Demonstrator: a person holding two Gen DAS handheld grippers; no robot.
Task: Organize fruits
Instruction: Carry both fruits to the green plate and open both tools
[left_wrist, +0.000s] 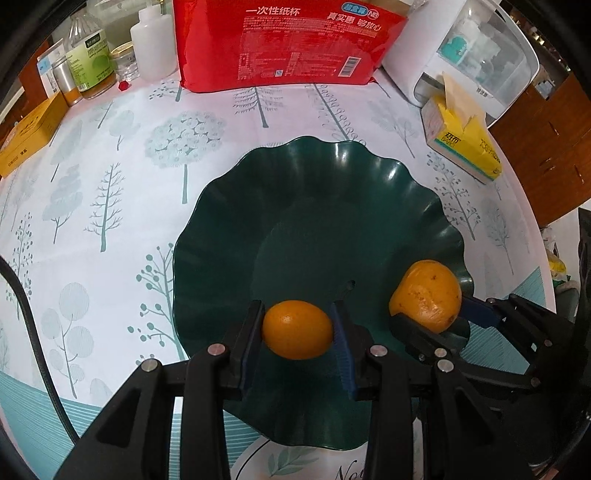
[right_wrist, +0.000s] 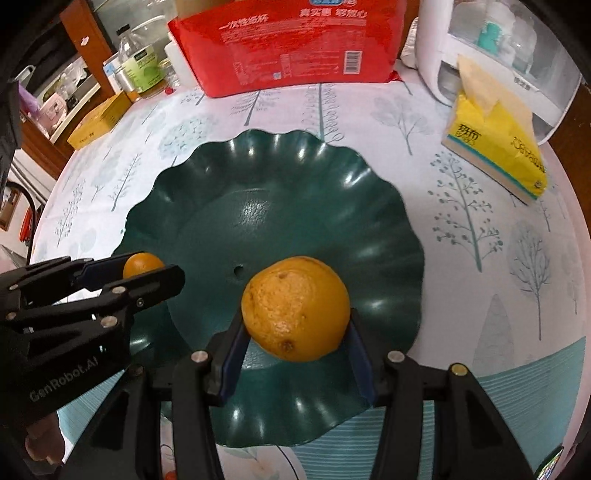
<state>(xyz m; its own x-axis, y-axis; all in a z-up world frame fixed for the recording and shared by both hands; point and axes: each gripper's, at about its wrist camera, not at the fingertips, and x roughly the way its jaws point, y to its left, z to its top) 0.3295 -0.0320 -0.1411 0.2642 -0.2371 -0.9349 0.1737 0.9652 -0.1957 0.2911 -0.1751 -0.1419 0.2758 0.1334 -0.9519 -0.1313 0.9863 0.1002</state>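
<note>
Green and glossy, a wavy-edged plate (left_wrist: 221, 236) sits in the middle of a table (left_wrist: 110, 155) covered in a pale cloth printed with trees. Both grippers are over the near side of the plate, each with a fruit pinched between its two blue-padded fingers.

The left gripper (left_wrist: 297, 332) has closed on a small orange (left_wrist: 297, 329), smooth and oval, gripped on its left and right sides. From the right wrist view the same gripper (right_wrist: 144, 267) reaches in from the left over the plate's rim, with only the top of the small orange (right_wrist: 142, 263) showing between its fingers.

The right gripper (right_wrist: 295, 338) has closed on a big orange (right_wrist: 295, 308), rounder, with a rough, speckled skin and a brown spot near the bottom. From the left wrist view this gripper (left_wrist: 430, 314) comes in from the right, and the big orange (left_wrist: 426, 300) is over the plate's right edge. I cannot tell whether either fruit touches the plate or is held just above it.

A small hole (right_wrist: 238, 271) shows in the plate's flat centre (right_wrist: 258, 229), between the two fruits.

Along the far edge of the table stand a red pack (left_wrist: 288, 40) with white printing, a white bottle (left_wrist: 153, 44), a bottle with a green label (left_wrist: 90, 61), a yellow box (left_wrist: 29, 136) at the left, a yellow tissue pack (left_wrist: 461, 144) at the right, and a white appliance (left_wrist: 469, 55) behind it.
</note>
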